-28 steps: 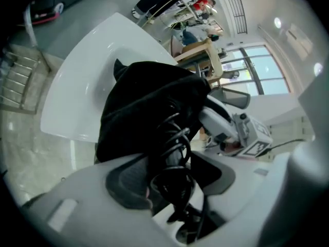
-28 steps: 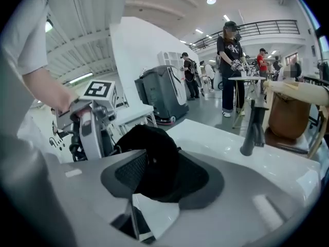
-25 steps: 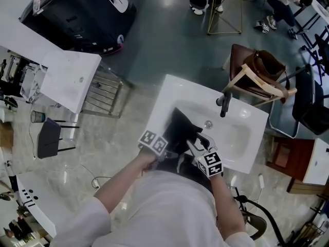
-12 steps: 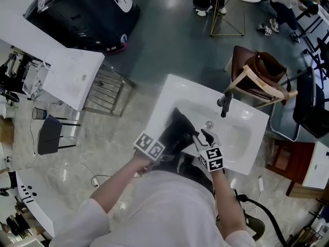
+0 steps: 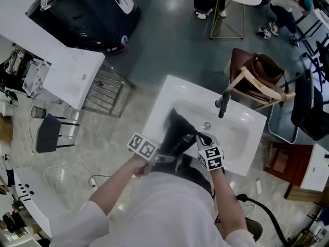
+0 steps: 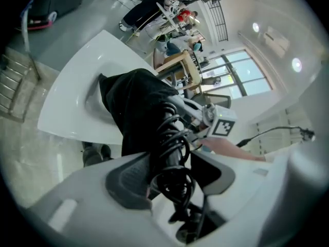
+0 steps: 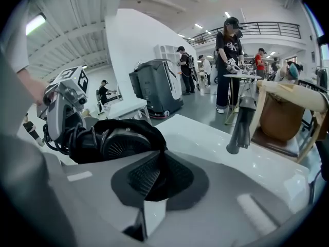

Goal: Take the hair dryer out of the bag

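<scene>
- Clamps left claw [image 6: 172, 175] on hair dryer's [image 6: 173, 133] cord-wrapped handle, partly inside bag [image 6: 131, 94] over sink [image 5: 241, 135].
- Pinches bag's limp rim in right claw [image 7: 154, 178], just closing.
- Looks rigid, weighty; handle safest.

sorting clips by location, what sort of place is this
Probably a big open hall, not a home: a freestanding sink on bare floor, a railed upper walkway, people standing around.

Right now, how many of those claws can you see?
2. The left claw grips the hair dryer's cord-wrapped handle at the sink's near edge; the right claw, jaws just closed, pinches the black bag beside it. None seem hidden.
</scene>
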`<state>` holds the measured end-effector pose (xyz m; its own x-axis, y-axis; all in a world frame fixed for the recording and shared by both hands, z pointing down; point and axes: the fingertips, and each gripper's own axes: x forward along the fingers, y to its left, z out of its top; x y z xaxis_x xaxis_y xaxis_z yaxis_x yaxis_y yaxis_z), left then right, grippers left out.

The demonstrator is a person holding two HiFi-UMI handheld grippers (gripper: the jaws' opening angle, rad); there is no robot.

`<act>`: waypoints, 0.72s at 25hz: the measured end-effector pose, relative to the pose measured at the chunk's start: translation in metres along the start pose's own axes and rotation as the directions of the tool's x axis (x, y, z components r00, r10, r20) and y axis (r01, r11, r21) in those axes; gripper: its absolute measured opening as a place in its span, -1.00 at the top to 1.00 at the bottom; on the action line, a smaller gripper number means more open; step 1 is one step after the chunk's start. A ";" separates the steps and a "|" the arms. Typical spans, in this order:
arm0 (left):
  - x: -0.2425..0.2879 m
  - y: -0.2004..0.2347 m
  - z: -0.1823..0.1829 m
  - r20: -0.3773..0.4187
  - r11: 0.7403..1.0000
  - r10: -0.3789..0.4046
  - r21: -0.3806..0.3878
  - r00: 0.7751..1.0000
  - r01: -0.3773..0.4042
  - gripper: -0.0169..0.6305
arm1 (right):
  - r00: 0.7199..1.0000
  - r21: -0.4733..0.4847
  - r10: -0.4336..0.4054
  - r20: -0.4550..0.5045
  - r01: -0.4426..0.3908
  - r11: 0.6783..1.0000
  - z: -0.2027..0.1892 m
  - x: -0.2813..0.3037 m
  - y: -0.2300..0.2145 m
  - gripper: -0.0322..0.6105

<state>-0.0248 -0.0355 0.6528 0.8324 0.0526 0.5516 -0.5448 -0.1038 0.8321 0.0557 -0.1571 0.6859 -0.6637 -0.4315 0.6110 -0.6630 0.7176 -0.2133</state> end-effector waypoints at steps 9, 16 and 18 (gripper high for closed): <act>0.001 -0.022 -0.011 -0.021 0.992 -0.106 0.067 0.994 0.107 0.21 | 0.999 0.018 -0.004 -0.039 0.005 1.000 -0.016 0.003 -0.017 0.84; -0.002 -0.037 -0.015 0.042 0.985 -0.144 0.106 0.989 0.139 0.21 | 0.997 0.049 -0.023 -0.075 0.027 0.998 -0.031 0.000 -0.030 0.84; -0.004 -0.041 -0.013 0.074 0.984 -0.149 0.111 0.986 0.140 0.21 | 0.997 0.055 -0.022 -0.080 0.026 0.998 -0.034 -0.001 -0.030 0.84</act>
<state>-0.0071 -0.0187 0.6171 0.9095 -0.0063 0.4157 -0.4080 -0.2053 0.8896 0.0884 -0.1599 0.7176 -0.6192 -0.4021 0.6744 -0.6983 0.6748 -0.2389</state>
